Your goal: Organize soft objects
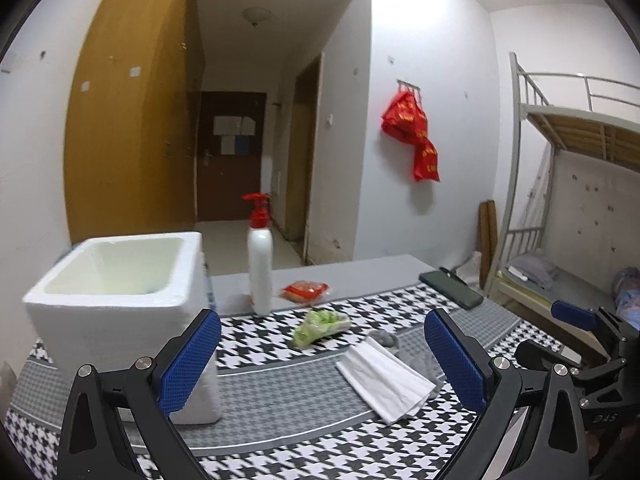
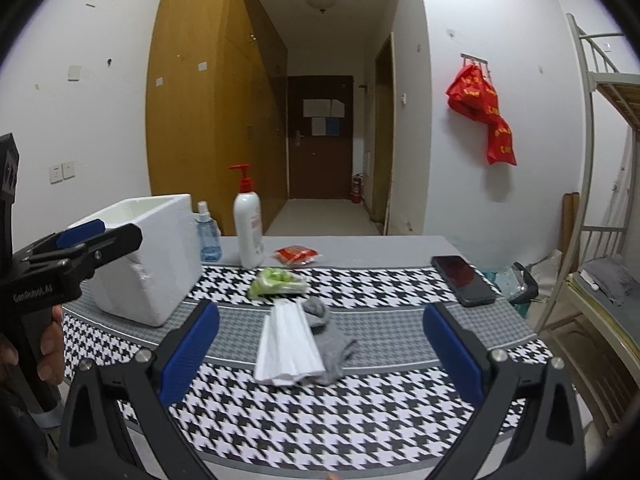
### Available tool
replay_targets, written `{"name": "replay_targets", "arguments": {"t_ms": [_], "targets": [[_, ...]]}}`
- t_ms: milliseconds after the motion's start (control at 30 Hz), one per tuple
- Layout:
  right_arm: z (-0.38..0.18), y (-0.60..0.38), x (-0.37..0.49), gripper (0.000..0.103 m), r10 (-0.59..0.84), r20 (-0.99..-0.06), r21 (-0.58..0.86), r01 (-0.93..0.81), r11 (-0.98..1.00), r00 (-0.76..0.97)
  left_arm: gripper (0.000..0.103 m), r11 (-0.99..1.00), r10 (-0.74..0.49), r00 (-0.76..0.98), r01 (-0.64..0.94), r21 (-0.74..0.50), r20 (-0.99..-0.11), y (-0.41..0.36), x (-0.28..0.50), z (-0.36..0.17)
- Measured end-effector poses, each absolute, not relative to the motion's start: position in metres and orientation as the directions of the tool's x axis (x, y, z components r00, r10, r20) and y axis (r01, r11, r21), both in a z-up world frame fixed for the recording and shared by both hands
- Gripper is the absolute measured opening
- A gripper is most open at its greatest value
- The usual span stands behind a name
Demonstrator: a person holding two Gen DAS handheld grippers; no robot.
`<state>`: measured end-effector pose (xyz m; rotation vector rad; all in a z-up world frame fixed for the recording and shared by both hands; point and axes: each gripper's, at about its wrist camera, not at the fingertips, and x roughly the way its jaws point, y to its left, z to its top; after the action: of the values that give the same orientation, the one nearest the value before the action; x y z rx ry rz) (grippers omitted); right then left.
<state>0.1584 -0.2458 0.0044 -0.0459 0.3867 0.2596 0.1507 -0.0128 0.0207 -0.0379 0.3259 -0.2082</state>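
Note:
A folded white cloth (image 2: 289,346) lies on the houndstooth table cover, partly over a grey sock (image 2: 330,340). Both show in the left wrist view, the cloth (image 1: 386,378) and the sock (image 1: 385,338). Behind them lie a green packet (image 2: 278,280) and a red packet (image 2: 297,255). A white foam box (image 2: 140,256) stands open at the left. My right gripper (image 2: 320,354) is open and empty, above the table in front of the cloth. My left gripper (image 1: 324,360) is open and empty, beside the foam box (image 1: 116,292).
A white pump bottle (image 2: 248,228) and a small blue spray bottle (image 2: 208,236) stand behind the box. A black phone (image 2: 462,274) lies at the table's right. A bunk bed (image 2: 604,208) stands at the far right. The left gripper shows at the right wrist view's left edge (image 2: 80,244).

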Motion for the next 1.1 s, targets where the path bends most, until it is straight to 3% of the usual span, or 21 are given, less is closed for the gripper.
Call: {"name": "replay_targets", "arguments": {"t_ms": [300, 567, 867, 1000, 1100], "targets": [[-0.011, -0.259, 0.174, 0.103, 0.226, -0.419, 0.021, -0.240, 0.971, 0.879, 0.102, 0.964, -0.259, 0.890, 0.260, -0.049, -0.376, -0.039, 0.182, 0.014], [-0.026, -0.255, 0.196, 0.103, 0.268, -0.468, 0.067, -0.268, 0.961, 0.842, 0.102, 0.974, -0.223, 0.889, 0.224, -0.044, -0.400, -0.039, 0.208, 0.001], [-0.040, -0.264, 0.205, 0.103, 0.231, -0.494, 0.052, -0.237, 0.970, 0.838, 0.102, 0.961, -0.264, 0.813, 0.268, -0.070, -0.520, -0.057, 0.225, -0.033], [-0.045, -0.275, 0.210, 0.103, 0.208, -0.504, 0.054, -0.210, 0.976, 0.839, 0.092, 0.953, -0.274, 0.766, 0.297, -0.058, -0.582, -0.068, 0.232, -0.046], [-0.048, -0.278, 0.212, 0.103, 0.225, -0.507, 0.077, -0.217, 0.973, 0.832, 0.090, 0.952, -0.278, 0.744, 0.295, -0.075, -0.608, -0.073, 0.237, -0.053]]}}
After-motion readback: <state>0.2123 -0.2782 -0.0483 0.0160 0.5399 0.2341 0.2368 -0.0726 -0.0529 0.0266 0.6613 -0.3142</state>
